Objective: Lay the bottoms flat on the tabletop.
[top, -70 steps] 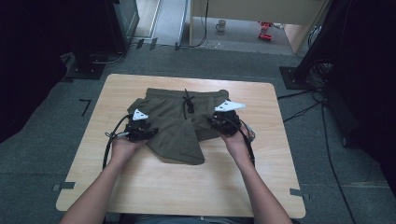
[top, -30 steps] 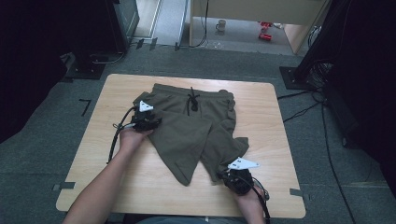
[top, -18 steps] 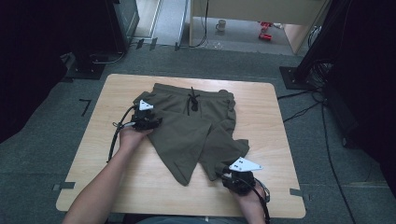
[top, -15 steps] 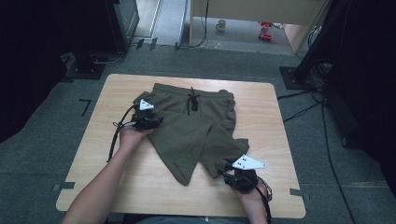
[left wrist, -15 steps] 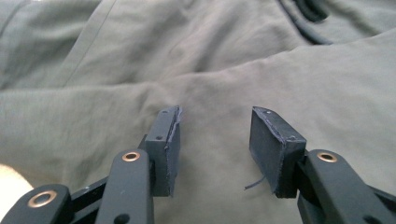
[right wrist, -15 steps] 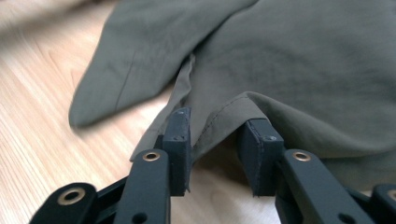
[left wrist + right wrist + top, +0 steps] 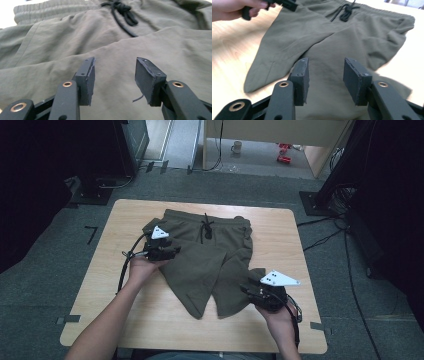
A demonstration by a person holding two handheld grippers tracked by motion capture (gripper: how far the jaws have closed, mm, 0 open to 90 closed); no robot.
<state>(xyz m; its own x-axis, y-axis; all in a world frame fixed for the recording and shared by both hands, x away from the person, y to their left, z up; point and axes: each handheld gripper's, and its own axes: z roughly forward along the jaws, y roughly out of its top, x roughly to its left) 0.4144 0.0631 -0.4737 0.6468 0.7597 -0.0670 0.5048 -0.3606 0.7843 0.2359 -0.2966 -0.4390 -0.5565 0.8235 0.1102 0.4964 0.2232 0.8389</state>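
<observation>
High view: a pair of olive-green fabric shorts (image 7: 210, 260) with a black drawstring (image 7: 205, 227) is seen lying on a light wooden table (image 7: 125, 215), and a hand-held gripper is poised at each side of the garment. The left gripper (image 7: 170, 251) is held low over the flattened cloth at the waist-side edge, while the right gripper (image 7: 248, 291) is held just above the hem of the nearer leg. In the left gripper view, the left tongs (image 7: 115, 72) are shown parted about halfway, with only smooth cloth lying beneath the gap and nothing pinched; their jaws have just been opening. In the right gripper view, the right tongs (image 7: 325, 75) are likewise parted about halfway over the leg panel, gripping nothing, and their jaws too have just been opening. The placement is judged deliberate: the garment appears to have been spread and let go at two opposite points, so that it lies flat rather than bunched. The elastic waistband (image 7: 207, 215) is pointed away from the person, beyond both sets of tongs, and the two legs are pointed back toward the person, the hems ending between and just ahead of the right tongs. The long axis is thus run from far edge to near edge, slightly slanted, with one leg overlapped across the other.
</observation>
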